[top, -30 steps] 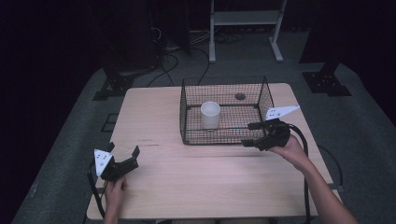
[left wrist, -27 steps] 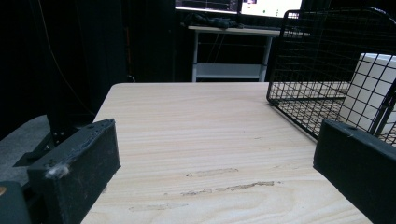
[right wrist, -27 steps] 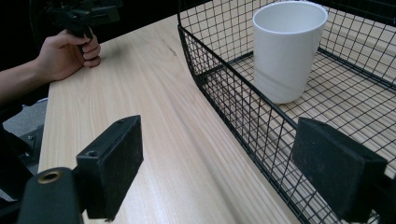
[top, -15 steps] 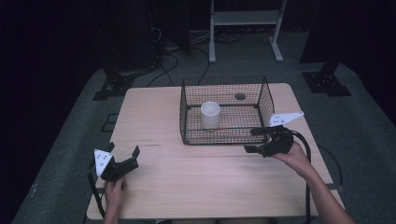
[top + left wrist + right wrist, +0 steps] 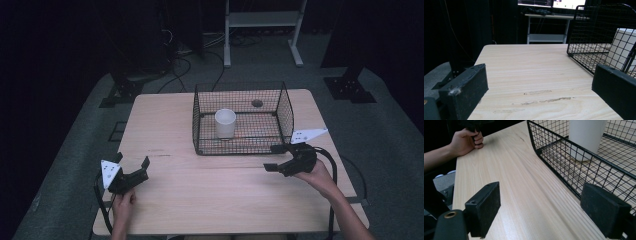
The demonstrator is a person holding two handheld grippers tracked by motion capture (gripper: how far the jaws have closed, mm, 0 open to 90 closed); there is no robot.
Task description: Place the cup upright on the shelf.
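Note:
A black wire basket [image 5: 240,147] stands on the far middle of the wooden table [image 5: 210,195], with a white cup [image 5: 225,123] upright inside it. My right gripper [image 5: 271,158] hovers just off the basket's near right corner, pointing left; it is open with nothing between the jaws. In the right gripper view [image 5: 540,207] the jaws frame bare wood beside the basket wall [image 5: 564,152], and the cup [image 5: 586,135] stands behind the mesh. My left gripper [image 5: 132,159] rests near the table's front left, open and empty. The left gripper view [image 5: 536,87] shows the basket [image 5: 594,30] and cup [image 5: 621,50] ahead at right.
A small dark round spot [image 5: 257,103] lies on the table behind the basket. Beyond the table stand a white frame [image 5: 262,20] and cables on the grey floor. The other hand [image 5: 465,141] grips its tool at the table's far edge in the right gripper view.
My right gripper has drifted a little toward the person's side and lower, away from the basket's front wall. The left gripper has stayed put.

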